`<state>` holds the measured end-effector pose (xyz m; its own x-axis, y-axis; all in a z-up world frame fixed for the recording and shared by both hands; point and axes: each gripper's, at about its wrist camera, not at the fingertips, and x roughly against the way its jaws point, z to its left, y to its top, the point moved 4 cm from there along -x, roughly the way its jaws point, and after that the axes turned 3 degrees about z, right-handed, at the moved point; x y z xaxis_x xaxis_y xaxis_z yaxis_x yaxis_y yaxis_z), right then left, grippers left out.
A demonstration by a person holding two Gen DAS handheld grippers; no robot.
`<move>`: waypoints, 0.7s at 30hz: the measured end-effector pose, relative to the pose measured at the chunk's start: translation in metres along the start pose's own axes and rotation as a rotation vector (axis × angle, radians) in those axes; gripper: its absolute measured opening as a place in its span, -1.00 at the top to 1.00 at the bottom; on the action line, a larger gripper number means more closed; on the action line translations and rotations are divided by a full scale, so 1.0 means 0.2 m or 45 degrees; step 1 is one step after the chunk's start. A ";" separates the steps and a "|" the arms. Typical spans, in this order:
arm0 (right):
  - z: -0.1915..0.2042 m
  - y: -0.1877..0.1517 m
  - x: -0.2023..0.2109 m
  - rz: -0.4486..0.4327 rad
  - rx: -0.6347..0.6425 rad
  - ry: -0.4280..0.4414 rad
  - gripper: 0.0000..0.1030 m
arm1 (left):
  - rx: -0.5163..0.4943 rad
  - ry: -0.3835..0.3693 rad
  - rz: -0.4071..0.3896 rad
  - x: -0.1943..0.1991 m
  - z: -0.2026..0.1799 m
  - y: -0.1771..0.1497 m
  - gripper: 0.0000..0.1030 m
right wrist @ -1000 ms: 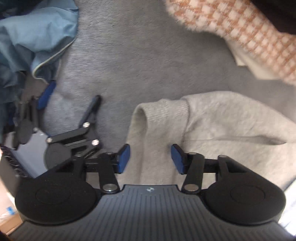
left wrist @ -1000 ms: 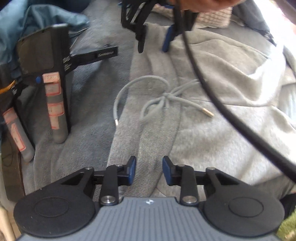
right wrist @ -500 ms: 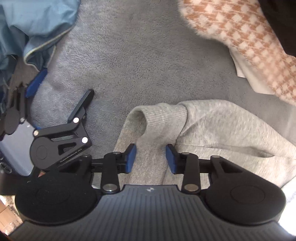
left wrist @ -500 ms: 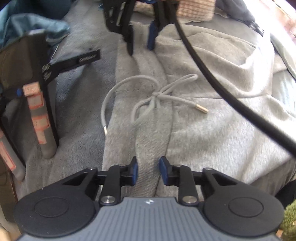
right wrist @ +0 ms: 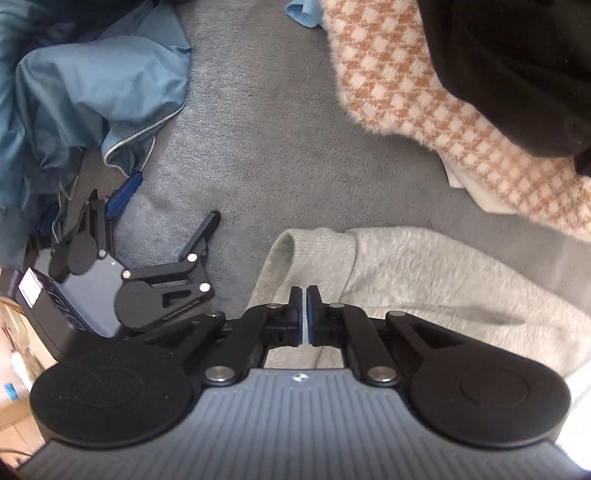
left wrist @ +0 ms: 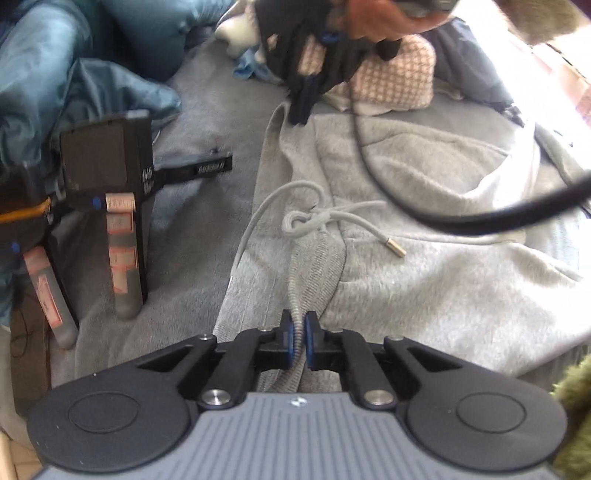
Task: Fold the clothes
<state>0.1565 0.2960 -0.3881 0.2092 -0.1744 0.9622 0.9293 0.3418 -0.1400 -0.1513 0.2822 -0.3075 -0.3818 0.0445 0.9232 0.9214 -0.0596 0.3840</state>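
Observation:
Grey sweatpants point(left wrist: 424, 280) lie on a grey blanket point(left wrist: 207, 122), their knotted drawstring point(left wrist: 306, 221) loose on top. My left gripper point(left wrist: 297, 321) is shut on a pinched ridge of the ribbed waistband at the near end. At the far end a hand point(left wrist: 373, 18) holds my right gripper point(left wrist: 301, 110), which points down onto the waistband's other corner. In the right wrist view the right gripper point(right wrist: 306, 295) has its jaws closing to a thin slit on a raised fold of the sweatpants point(right wrist: 424, 273).
A spare black gripper on taped legs point(left wrist: 107, 173) stands left of the pants and also shows as the spare gripper point(right wrist: 162, 295). Blue fabric point(right wrist: 92, 81) is bunched at the left. An orange-and-white checked garment point(right wrist: 424, 92) lies beyond. A black cable point(left wrist: 480, 221) hangs across.
Both grippers' jaws have come together on the waistband, which earlier lay loose between open pads. Both have risen a little, pulling the fabric into ridges.

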 end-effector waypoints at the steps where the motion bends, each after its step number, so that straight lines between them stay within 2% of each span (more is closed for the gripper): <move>1: 0.03 0.00 -0.02 0.022 0.010 -0.005 0.71 | -0.024 -0.002 -0.020 0.02 -0.01 0.01 0.87; 2: 0.05 0.00 -0.03 0.044 0.044 -0.039 0.33 | -0.050 -0.002 -0.041 0.03 -0.03 0.01 0.87; 3: 0.07 0.01 -0.04 0.065 0.078 -0.073 0.09 | -0.077 -0.001 -0.061 0.05 -0.04 0.02 0.87; 9: 0.12 -0.02 -0.17 0.212 0.227 -0.248 0.05 | -0.158 0.011 -0.139 0.14 -0.10 0.03 0.87; 10: 0.11 -0.02 -0.19 0.219 0.229 -0.245 0.05 | -0.159 0.009 -0.145 0.15 -0.11 0.04 0.87; 11: 0.10 -0.03 -0.21 0.225 0.231 -0.243 0.09 | -0.157 0.008 -0.151 0.16 -0.12 0.04 0.87; 12: 0.09 -0.03 -0.23 0.228 0.233 -0.240 0.24 | -0.153 0.010 -0.153 0.17 -0.12 0.04 0.86; 13: 0.08 -0.04 -0.23 0.208 0.237 -0.230 0.47 | -0.146 0.013 -0.149 0.16 -0.12 0.03 0.86; 14: 0.08 -0.05 -0.22 0.189 0.231 -0.209 0.79 | -0.126 0.018 -0.136 0.14 -0.11 0.04 0.86; 16: 0.09 -0.07 -0.18 0.121 0.239 -0.165 0.94 | -0.046 0.022 -0.092 0.10 -0.07 0.03 0.86; 19: 0.13 -0.08 -0.09 -0.001 0.287 -0.094 0.95 | 0.109 0.017 -0.039 0.06 0.03 0.00 0.87; 21: 0.15 -0.08 -0.06 -0.032 0.283 -0.053 0.94 | 0.176 0.009 -0.033 0.05 0.08 0.00 0.87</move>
<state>0.1300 0.3202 -0.3910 0.1700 -0.1486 0.9742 0.8430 0.5338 -0.0657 -0.1549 0.2991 -0.2981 -0.4055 0.0368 0.9133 0.9122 0.0797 0.4018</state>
